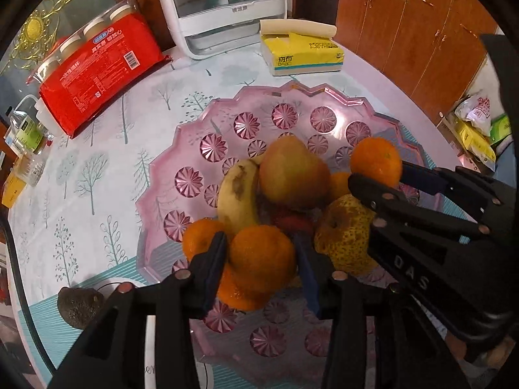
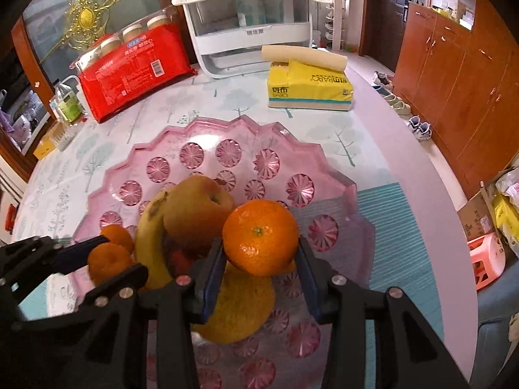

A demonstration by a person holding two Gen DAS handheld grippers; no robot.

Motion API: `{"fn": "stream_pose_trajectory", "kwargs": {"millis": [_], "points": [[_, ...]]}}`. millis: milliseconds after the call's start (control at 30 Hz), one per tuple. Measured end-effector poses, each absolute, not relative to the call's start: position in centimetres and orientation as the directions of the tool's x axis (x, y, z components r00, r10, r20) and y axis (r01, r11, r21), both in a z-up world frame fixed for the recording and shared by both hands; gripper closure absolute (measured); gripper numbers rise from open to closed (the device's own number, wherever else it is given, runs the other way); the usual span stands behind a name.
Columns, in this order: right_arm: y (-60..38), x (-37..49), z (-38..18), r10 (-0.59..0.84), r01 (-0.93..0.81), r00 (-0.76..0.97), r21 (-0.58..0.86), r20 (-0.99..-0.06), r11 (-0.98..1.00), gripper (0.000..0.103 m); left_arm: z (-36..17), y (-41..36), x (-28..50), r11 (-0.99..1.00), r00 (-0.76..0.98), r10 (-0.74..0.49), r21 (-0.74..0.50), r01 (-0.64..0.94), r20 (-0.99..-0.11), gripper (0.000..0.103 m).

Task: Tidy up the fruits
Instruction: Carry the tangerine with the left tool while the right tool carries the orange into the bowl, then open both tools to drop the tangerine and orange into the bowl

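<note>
A pink scalloped glass tray (image 1: pixel 181 149) (image 2: pixel 152 149) holds a pile of fruit: an apple (image 1: pixel 292 175) (image 2: pixel 194 214), a banana (image 1: pixel 236 194) (image 2: pixel 149 243), a speckled pear (image 1: pixel 343 236) (image 2: pixel 240 304) and several tangerines. My left gripper (image 1: pixel 261 259) is shut on a tangerine (image 1: pixel 262 259) over the tray's near side; it shows in the right wrist view (image 2: pixel 107 259) too. My right gripper (image 2: pixel 261 253) is shut on another tangerine (image 2: pixel 261 236) above the pear; it also shows in the left wrist view (image 1: pixel 376 168).
A dark avocado (image 1: pixel 79 304) lies on the tablecloth left of the tray. Behind stand a red pack of cups (image 1: pixel 97 68) (image 2: pixel 136 68), a yellow tissue pack (image 1: pixel 305 55) (image 2: pixel 308 87), a white appliance (image 1: pixel 223 9) (image 2: pixel 253 22) and bottles (image 1: pixel 26 136) at far left.
</note>
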State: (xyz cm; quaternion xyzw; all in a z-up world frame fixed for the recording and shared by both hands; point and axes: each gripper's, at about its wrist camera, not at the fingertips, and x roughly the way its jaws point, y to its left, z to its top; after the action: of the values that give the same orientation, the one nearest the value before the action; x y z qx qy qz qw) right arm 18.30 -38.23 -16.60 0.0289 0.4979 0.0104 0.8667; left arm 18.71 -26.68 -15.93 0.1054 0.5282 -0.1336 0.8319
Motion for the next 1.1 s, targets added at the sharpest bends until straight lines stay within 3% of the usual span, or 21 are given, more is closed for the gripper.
{"fn": "stream_pose_trajectory", "kwargs": {"millis": [167,233,1100], "points": [[-38.4,18.5,-16.5,0.074,0.012,0.507,0.093,-0.859,0.996,0.058,-14.5,-25.4,17.8,0.951,0.451,-0.110,0.037,0.306,-0.886,0.032],[-38.3,18.4,-16.2,0.083,0.008,0.514,0.101,-0.854,0.995,0.058,-14.0,-24.8,17.4,0.955,0.464,-0.110,0.036,0.294,-0.879,0.029],[-34.6,12.3,-9.1,0.014,0.020,0.599,0.032,-0.801,0.999,0.057,-7.9,-16.2,10.6,0.979,0.605,-0.178,-0.076,0.191,-0.776,0.022]]}}
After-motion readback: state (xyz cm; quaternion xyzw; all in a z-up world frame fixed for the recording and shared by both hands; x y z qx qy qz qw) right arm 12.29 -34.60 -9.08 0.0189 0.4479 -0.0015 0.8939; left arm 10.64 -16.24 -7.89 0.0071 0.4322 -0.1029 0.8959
